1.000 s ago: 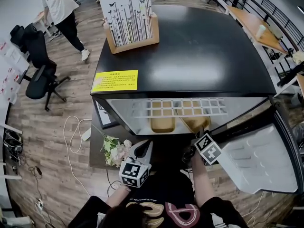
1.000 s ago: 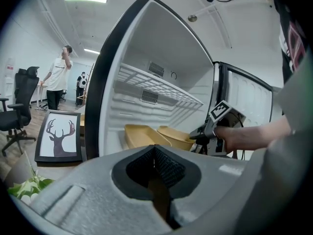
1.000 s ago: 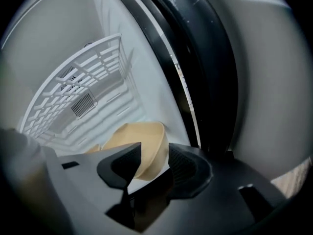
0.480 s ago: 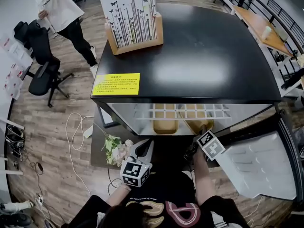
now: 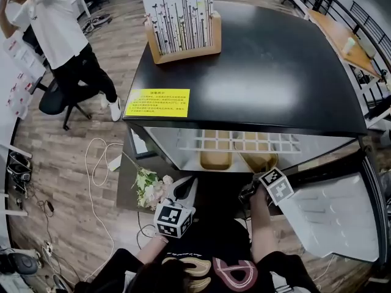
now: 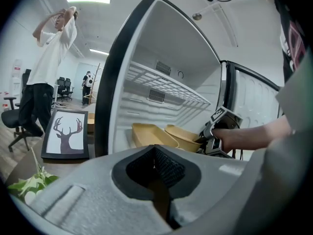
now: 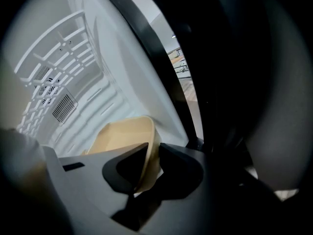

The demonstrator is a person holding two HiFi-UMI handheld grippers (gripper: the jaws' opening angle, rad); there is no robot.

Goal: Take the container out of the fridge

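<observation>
Under the wire shelf (image 5: pixel 238 141) of the open fridge (image 5: pixel 244 60), on the bottom of the compartment, the tan container (image 5: pixel 259 162) is found at the right, just beside a second container (image 5: pixel 215 159) of the same colour. Its near rim is met by the right gripper (image 5: pixel 247 194), which is pointed downward and inward from the fridge mouth. From the right gripper view the jaws are seen to have just been closing. The container's thin side wall is caught between them, one jaw inside the bowl and one outside, so the rim is judged to be clamped. The container lies straight ahead of that gripper, and its length is seen to run away from the jaws toward the back wall. The coming move is therefore judged to be a pull back along that same line, toward the person. It would need to be kept low enough that the wire shelf is not struck and the second container is not dragged along. The left gripper (image 6: pixel 155 153) is held lower and to the left, outside the fridge and well apart from both containers, with its jaws brought together on nothing. The right hand is thus by far the nearer, and the open door (image 5: pixel 333 206) at the right is judged to lie outside that path.
</observation>
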